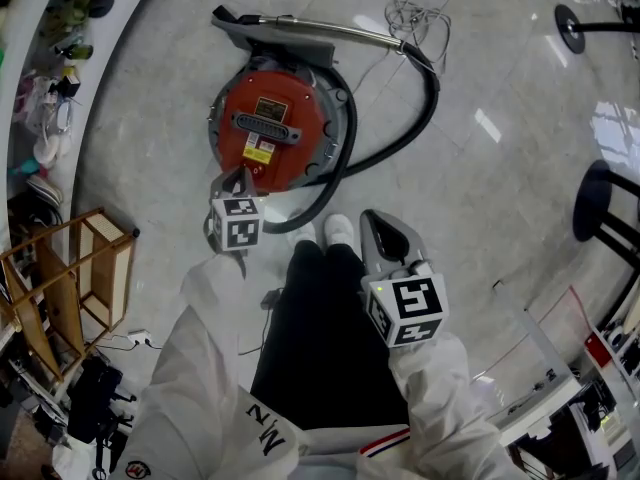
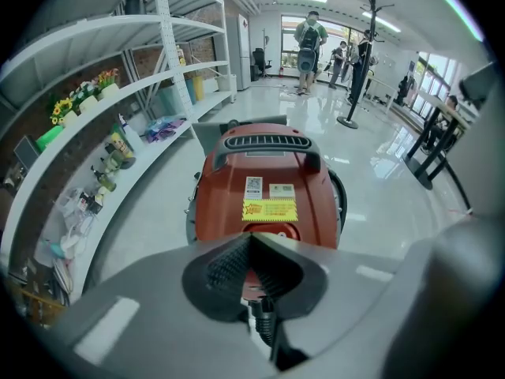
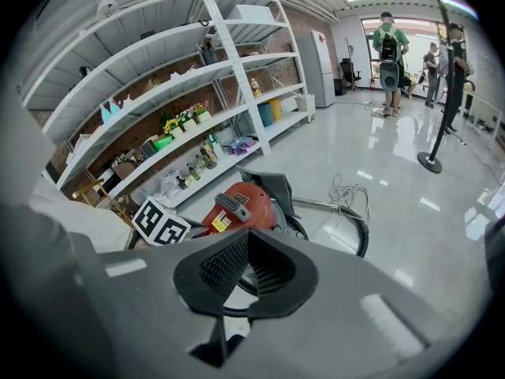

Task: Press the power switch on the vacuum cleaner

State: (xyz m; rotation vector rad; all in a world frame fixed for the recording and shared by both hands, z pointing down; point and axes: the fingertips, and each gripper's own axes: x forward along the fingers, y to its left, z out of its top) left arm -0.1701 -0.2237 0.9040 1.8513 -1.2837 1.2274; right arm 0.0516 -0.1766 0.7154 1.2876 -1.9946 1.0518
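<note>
A glossy grey floor point(image 1: 480, 168) runs beside white shelves point(image 2: 118, 69), and the red vacuum cleaner point(image 1: 275, 128) sits on it in front of the person's feet, its black hose point(image 1: 400, 148) looping to the right. The left gripper point(image 1: 237, 176) is clenched on nothing, its tips poised over the cleaner's near edge, just short of a rounded red button point(image 2: 271, 229) below the yellow label. The right gripper point(image 1: 375, 223), also closed and empty, hangs back above the person's legs.

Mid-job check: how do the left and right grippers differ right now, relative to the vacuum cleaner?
The left gripper has its tip close to the near edge of the red vacuum cleaner; the right gripper hangs back above the person's legs. The vacuum looms large in the left gripper view, but small and farther off in the right gripper view. Both have jaws together, holding nothing.
</note>
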